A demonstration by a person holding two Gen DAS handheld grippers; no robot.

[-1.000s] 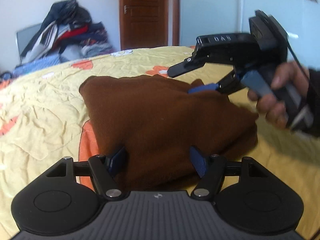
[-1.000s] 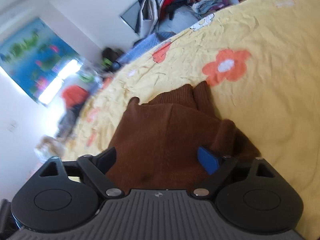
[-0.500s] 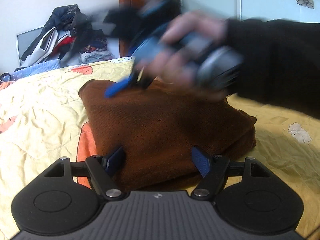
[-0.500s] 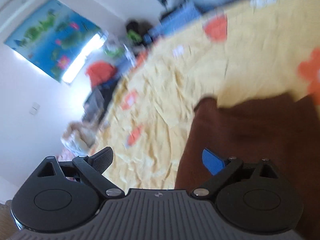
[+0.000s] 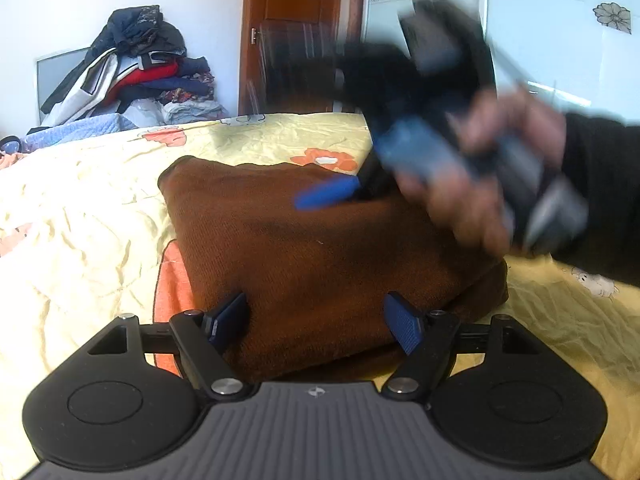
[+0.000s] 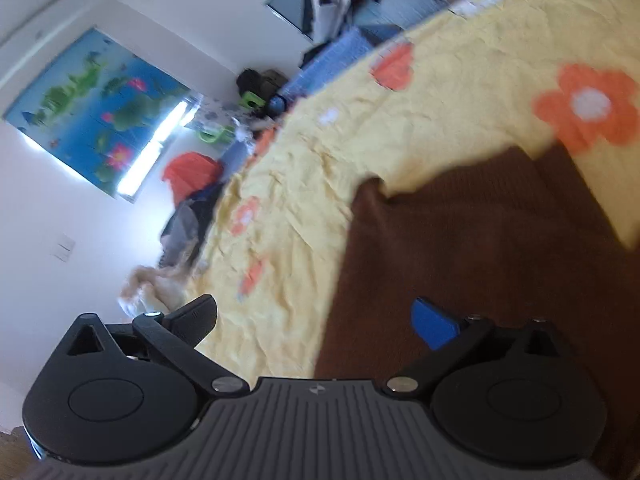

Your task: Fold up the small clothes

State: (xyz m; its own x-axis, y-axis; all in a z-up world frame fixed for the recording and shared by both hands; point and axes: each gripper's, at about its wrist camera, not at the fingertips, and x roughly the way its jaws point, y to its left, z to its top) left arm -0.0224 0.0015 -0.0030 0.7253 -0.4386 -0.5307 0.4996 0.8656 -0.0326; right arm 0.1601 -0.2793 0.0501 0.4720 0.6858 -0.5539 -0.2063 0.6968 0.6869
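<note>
A folded brown knit garment (image 5: 320,248) lies on the yellow flowered bedsheet (image 5: 80,208). My left gripper (image 5: 316,324) is open, its blue pads at the garment's near edge, holding nothing. My right gripper (image 6: 316,320) is open and empty, hovering over the garment's left edge (image 6: 460,248). In the left wrist view the right gripper (image 5: 328,196) shows blurred above the garment's far right side, held by a hand.
A pile of clothes (image 5: 132,72) sits beyond the bed's far edge, by a wooden door (image 5: 304,32). In the right wrist view, clutter and an orange item (image 6: 192,168) lie past the bed, under a blue wall picture (image 6: 92,112).
The right gripper swept left across the garment and has come back toward its far right side, tilted. The left gripper has stayed open at the near edge.
</note>
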